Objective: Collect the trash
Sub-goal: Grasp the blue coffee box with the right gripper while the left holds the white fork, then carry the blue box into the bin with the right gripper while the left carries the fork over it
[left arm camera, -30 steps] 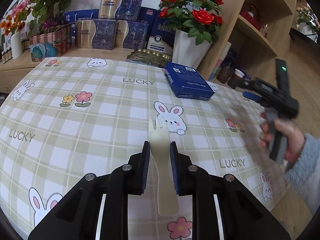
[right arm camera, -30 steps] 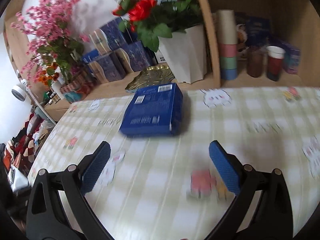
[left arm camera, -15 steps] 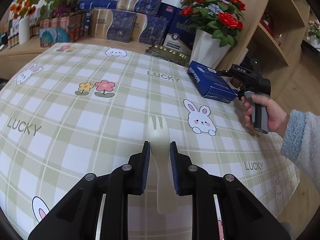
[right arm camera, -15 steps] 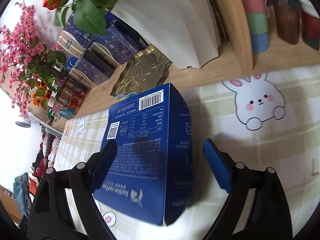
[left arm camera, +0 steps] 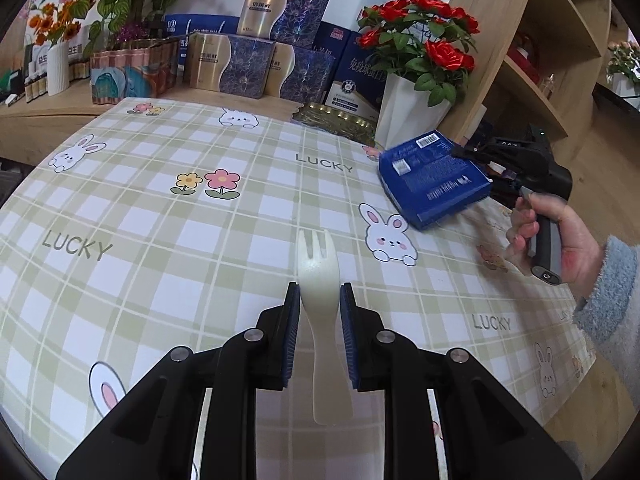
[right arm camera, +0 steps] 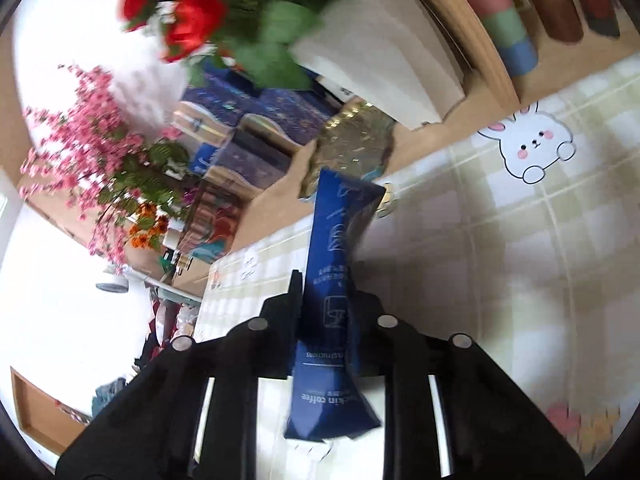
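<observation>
Tongs: left (left arm camera: 319, 306) grips fork (left arm camera: 320, 280); right (right arm camera: 326, 300) squeezes blue box (right arm camera: 334, 280) (blurred, pads hidden).

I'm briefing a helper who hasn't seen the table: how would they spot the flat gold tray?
Find the white vase of red roses at the checked table's far edge. The gold tray lies flat beside its base; unlike the upright boxes behind, it is low, embossed, scallop-edged.
</observation>
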{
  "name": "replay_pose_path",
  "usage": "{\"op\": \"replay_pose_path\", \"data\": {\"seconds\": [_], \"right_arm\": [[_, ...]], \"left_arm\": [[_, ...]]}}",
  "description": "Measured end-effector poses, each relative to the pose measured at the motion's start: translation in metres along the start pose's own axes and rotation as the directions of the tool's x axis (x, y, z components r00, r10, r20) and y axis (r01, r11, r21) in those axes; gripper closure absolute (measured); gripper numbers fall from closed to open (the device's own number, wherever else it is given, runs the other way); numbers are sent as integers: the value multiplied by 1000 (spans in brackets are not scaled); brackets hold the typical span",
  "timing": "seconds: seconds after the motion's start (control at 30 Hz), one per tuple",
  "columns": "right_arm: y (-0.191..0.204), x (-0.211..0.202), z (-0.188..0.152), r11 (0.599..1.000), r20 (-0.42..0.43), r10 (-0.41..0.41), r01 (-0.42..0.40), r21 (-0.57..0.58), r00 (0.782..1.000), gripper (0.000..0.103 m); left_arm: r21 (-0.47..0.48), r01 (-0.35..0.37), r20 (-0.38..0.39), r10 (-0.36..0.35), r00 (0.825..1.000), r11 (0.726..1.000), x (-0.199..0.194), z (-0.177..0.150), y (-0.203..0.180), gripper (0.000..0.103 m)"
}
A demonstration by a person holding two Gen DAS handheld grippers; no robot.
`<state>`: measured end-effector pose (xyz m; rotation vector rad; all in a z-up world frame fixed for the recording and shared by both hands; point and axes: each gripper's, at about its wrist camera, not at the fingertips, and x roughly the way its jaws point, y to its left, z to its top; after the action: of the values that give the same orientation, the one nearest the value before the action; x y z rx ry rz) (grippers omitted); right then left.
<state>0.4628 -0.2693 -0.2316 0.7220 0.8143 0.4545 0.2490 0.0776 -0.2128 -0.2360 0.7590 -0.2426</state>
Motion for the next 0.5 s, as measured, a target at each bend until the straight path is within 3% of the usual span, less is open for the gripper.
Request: {"op": "replay_pose_path", "data": {"seconds": [0.27,0.5], "right_arm": [[35,-75,-49,993,27,-62,64,-94,998,84],[62,-135,-102,985,23,-62,65,-159,998,84]], "left_arm": [[54,50,18,-51,999,997,-50,-19,-37,83],[70,84,21,-85,996,994,-86,-39,-57,83]]}}
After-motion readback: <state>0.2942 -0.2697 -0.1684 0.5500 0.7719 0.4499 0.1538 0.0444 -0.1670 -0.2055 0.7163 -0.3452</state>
